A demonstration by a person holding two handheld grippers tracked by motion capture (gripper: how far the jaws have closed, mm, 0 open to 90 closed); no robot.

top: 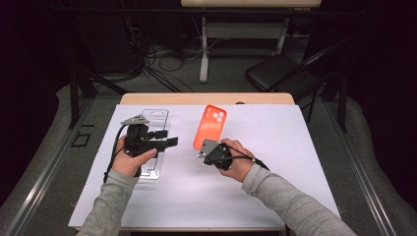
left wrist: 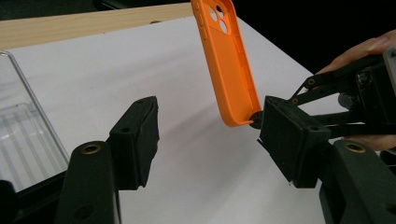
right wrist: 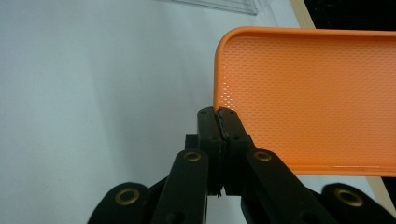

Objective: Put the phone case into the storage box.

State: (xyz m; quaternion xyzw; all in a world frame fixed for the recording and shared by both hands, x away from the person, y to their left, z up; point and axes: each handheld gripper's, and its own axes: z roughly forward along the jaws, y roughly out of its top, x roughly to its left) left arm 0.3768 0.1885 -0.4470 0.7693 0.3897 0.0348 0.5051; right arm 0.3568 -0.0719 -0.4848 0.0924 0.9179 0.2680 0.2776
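An orange phone case [top: 210, 125] with camera cutouts is held tilted above the white sheet, inner side toward the person. My right gripper [top: 202, 147] is shut on its lower rim; in the right gripper view the jaws [right wrist: 219, 122] pinch the edge of the case [right wrist: 308, 98]. My left gripper [top: 166, 138] is open and holds nothing, hovering over a clear plastic tray [top: 155, 117]. In the left gripper view its jaws [left wrist: 210, 135] stand apart. The case [left wrist: 229, 70] hangs just beyond the right-hand jaw, and the right gripper [left wrist: 256, 119] clamps its bottom corner.
A white sheet [top: 275, 147] covers most of the wooden table [top: 206, 98]. The clear tray [left wrist: 23, 135] lies flat at the left. Beyond the table stand a black folding chair [top: 280, 73], desk legs and floor cables.
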